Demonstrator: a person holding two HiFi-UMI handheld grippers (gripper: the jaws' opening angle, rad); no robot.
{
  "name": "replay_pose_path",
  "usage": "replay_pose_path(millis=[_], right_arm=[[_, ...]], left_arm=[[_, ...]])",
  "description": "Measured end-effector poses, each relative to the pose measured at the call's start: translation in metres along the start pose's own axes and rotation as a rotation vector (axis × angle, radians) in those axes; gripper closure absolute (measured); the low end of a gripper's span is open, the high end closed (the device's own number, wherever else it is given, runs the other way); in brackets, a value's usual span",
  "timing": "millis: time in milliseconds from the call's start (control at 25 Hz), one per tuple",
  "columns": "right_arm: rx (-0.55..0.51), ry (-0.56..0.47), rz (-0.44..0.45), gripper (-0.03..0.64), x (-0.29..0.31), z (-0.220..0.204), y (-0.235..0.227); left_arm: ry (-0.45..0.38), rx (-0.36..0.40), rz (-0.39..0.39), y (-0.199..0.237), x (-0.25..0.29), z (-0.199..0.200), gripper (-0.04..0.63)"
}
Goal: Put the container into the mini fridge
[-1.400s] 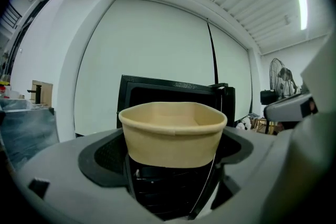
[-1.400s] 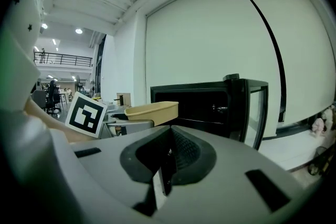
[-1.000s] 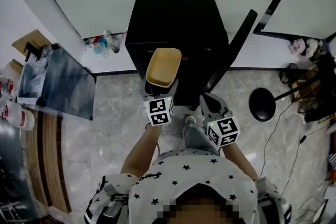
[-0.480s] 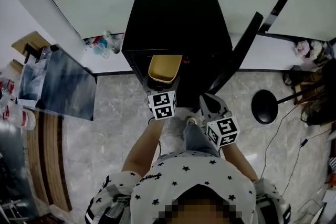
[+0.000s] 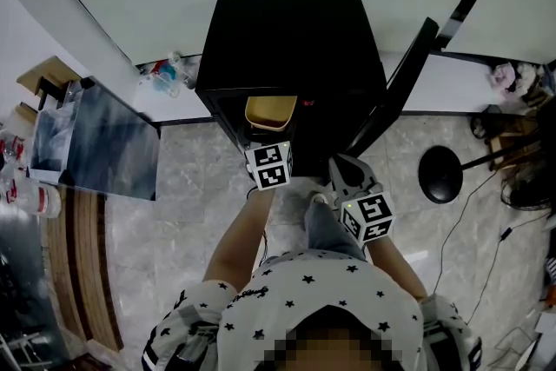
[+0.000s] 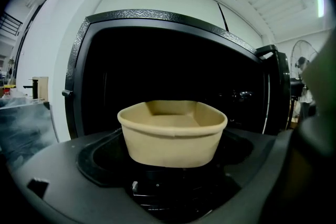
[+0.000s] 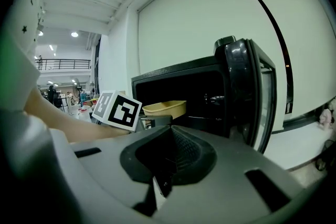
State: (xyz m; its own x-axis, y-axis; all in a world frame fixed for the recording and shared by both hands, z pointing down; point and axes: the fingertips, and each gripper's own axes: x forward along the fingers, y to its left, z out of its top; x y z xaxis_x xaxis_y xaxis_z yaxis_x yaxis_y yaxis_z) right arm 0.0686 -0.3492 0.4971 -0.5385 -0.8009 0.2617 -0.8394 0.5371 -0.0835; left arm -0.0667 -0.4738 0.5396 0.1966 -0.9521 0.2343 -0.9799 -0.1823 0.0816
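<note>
Tan container [image 6: 172,134] — empty, rolled rim, rounded corners — upright.

Even indoor light, fisheye-warped dark edges

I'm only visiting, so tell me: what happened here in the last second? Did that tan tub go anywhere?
The left gripper moved forward and carried the tan container from in front of the mini fridge into its open mouth; the tub's far end now sits under the fridge's top. It kept its hold on the tub throughout. The right gripper stayed low beside it, shut and empty, and the fridge door stayed open.
</note>
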Motion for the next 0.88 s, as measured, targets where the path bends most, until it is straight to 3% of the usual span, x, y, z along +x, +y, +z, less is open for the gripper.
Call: replay_pose_path(millis=[880], right_arm=[[0.006, 0.022, 0.008, 0.624, 0.012, -0.007, -0.017]], left_arm=[[0.039, -0.004, -0.008, -0.001, 0.063, 0.012, 0.069]])
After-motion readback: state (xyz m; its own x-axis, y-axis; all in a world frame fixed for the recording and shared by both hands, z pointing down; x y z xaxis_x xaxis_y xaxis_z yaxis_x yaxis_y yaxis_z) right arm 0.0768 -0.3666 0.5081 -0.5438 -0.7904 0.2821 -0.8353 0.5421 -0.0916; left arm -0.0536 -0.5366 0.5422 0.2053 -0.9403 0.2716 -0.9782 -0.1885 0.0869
